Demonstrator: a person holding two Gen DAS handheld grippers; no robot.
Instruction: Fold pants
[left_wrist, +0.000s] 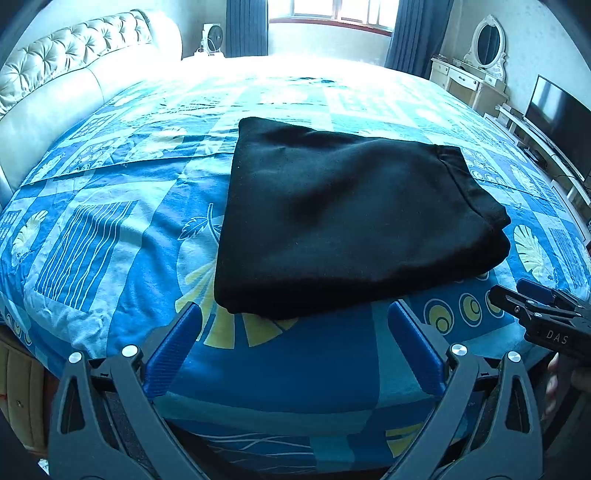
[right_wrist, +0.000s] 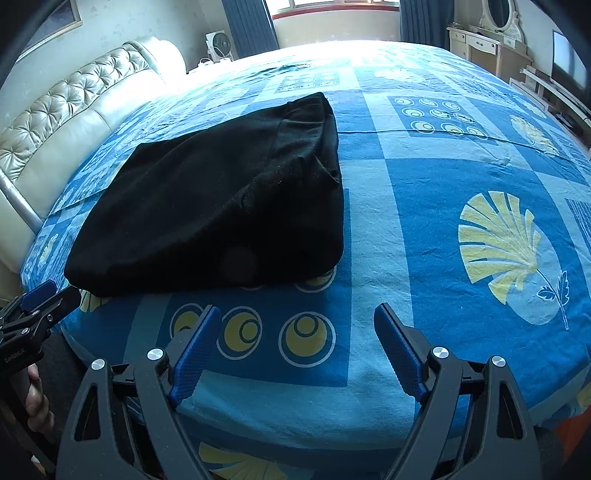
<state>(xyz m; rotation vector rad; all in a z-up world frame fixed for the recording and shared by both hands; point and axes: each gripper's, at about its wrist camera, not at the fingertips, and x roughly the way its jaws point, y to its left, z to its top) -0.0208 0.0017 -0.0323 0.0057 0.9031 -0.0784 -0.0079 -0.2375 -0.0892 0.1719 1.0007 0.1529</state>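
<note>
The black pants (left_wrist: 343, 218) lie folded into a compact stack on the blue patterned sheet (left_wrist: 110, 229), near the bed's close edge. The left gripper (left_wrist: 295, 325) hovers just short of the stack, fingers spread wide and empty. The right gripper (right_wrist: 297, 325) hangs beside it over bare sheet, right of the pants, fingers likewise apart, holding nothing.

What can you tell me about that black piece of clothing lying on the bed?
The black pants are folded into a compact, roughly rectangular bundle of several layers, lying flat on the blue patterned bedspread. The fabric looks soft, matte and thick, like knit or fleece, with gentle creases on top. A seamed band, perhaps the waistband, runs along the edge toward the television side. Nothing grips them: the left gripper and the right gripper are both open, just short of the near edge.
</note>
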